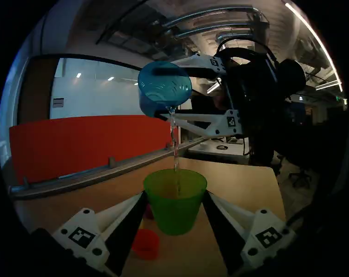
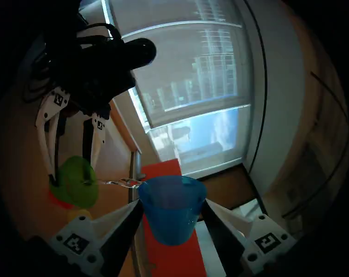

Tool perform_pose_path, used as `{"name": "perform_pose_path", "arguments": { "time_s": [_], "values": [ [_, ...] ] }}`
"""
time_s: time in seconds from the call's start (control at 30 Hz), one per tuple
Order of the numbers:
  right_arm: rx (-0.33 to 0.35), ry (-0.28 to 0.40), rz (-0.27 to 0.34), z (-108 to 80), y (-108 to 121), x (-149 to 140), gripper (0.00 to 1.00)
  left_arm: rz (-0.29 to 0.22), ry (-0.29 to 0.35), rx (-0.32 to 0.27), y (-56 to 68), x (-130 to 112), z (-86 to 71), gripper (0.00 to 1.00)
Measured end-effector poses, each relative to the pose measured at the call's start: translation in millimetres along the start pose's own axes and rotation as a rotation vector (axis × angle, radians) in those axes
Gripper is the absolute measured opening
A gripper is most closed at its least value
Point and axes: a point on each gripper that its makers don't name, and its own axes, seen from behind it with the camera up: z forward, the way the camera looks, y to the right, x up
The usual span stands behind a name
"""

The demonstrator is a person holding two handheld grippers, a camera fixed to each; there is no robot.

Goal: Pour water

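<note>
With open table to its right before the far and right edges and a red cup near its left, the left gripper clamps the green cup upright, while the right gripper grips the blue cup tilted above it, water streaming in.

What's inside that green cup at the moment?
A thin stream of water from the tilted blue cup falls into the green cup. How full it is stays hidden behind its wall.

Red cup on wooden table
</note>
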Motion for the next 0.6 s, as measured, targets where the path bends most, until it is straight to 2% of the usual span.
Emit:
{"name": "perform_pose_path", "arguments": {
  "time_s": [0.6],
  "values": [
    [-0.008,0.004,-0.073,1.3,2.7,6.5,0.88,-0.003,-0.001,0.003,-2.1,-1.4,-0.6,0.84]
  ]
}}
